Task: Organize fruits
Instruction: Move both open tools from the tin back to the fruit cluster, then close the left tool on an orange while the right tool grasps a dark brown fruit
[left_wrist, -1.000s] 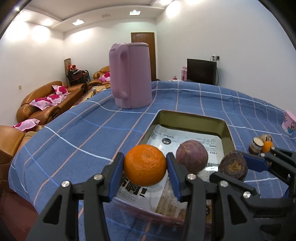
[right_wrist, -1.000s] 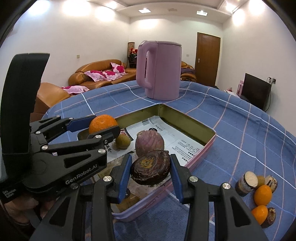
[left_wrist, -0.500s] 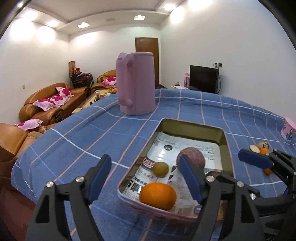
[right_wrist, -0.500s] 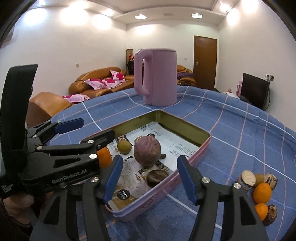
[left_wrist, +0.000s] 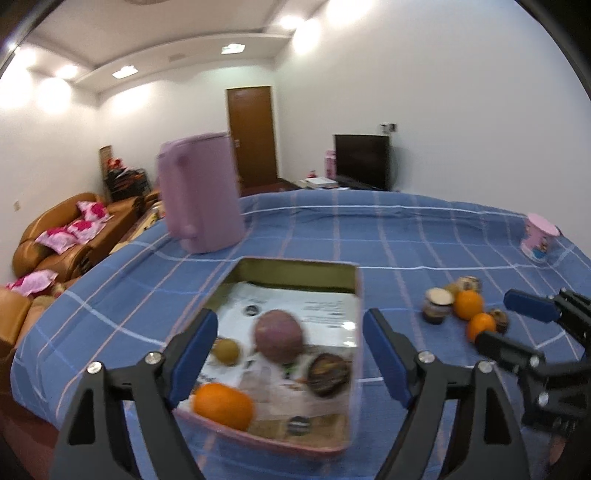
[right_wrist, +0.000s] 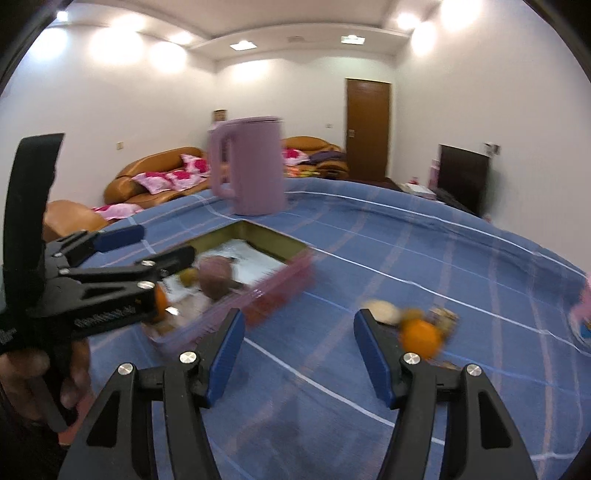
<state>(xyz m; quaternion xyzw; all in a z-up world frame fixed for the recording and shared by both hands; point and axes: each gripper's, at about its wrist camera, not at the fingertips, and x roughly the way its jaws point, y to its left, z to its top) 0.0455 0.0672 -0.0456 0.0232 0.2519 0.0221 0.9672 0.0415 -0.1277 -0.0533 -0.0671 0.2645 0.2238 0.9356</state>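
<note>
The orange (left_wrist: 223, 405) lies in the near corner of the tin tray (left_wrist: 352, 295), beside the purple fruit (left_wrist: 279, 336) and the dark halved fruit (left_wrist: 328, 373). More loose fruits (left_wrist: 467, 304) sit on the blue counter (left_wrist: 388, 236), right of the tray. Your left tool (left_wrist: 290, 354) is wide open above the tray, and your right tool (right_wrist: 298, 350) is wide open and empty above the counter.

Blurry, seemingly four fruits (left_wrist: 279, 337) in tray (left_wrist: 295, 265)

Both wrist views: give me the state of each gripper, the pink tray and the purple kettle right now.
Left gripper: open, empty, above the tray.
Right gripper: open, empty, over the blue checked tablecloth.
Pink rectangular tray: paper-lined, holding four fruits, including an orange.
Purple plastic kettle: upright, lid shut.
Loose fruit pile: on the cloth, outside the tray.
</note>
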